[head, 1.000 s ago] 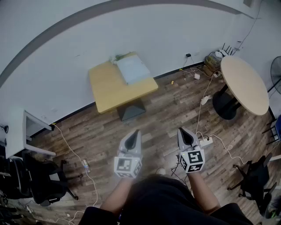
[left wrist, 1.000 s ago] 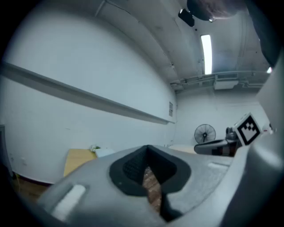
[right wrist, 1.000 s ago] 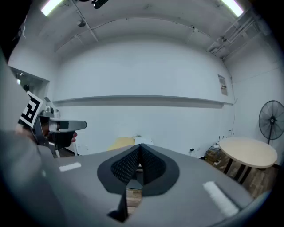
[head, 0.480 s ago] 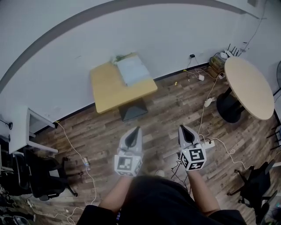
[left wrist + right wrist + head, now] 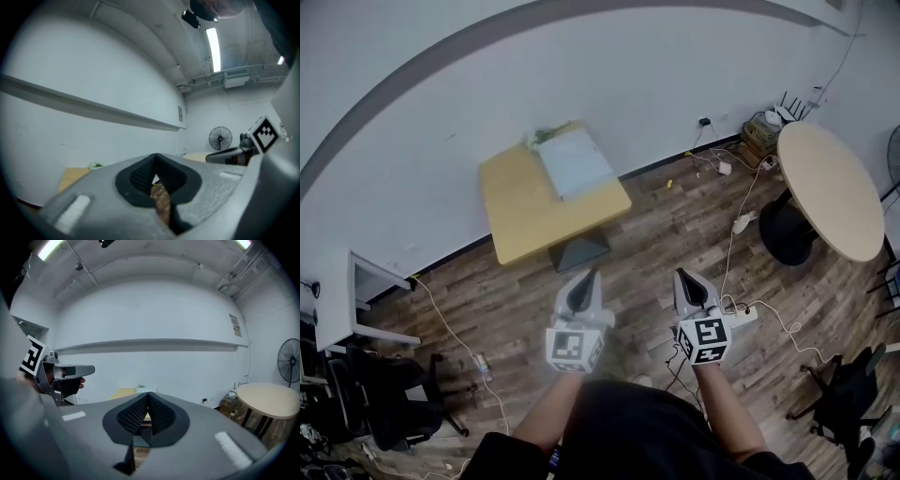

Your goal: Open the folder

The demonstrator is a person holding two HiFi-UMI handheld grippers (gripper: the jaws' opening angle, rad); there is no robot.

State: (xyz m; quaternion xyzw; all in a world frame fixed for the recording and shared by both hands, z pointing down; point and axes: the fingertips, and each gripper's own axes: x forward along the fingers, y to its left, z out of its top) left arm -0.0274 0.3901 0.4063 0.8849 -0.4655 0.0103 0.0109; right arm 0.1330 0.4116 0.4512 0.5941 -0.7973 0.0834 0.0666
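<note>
The folder (image 5: pixel 574 161), pale and closed, lies flat on the far right part of a square yellow table (image 5: pixel 525 211) against the white wall. Both grippers hang over the wooden floor, well short of the table. In the head view my left gripper (image 5: pixel 584 276) points toward the table with its jaws shut and nothing between them. My right gripper (image 5: pixel 685 276) is beside it, also shut and empty. The right gripper view shows the table top and folder (image 5: pixel 140 390) small, just behind its closed tips (image 5: pixel 148 393). The left gripper view has the table's edge (image 5: pixel 74 176) low on the left.
A round beige table (image 5: pixel 825 187) on a black base stands at the right, with cables and a power strip (image 5: pixel 741 314) on the floor near it. Black chairs (image 5: pixel 389 394) sit at lower left and at lower right (image 5: pixel 848 384). A fan (image 5: pixel 289 363) stands far right.
Both grippers have moved forward over the floor toward the yellow table, which now sits slightly lower and more to the left in the head view. Both jaws stayed shut.
</note>
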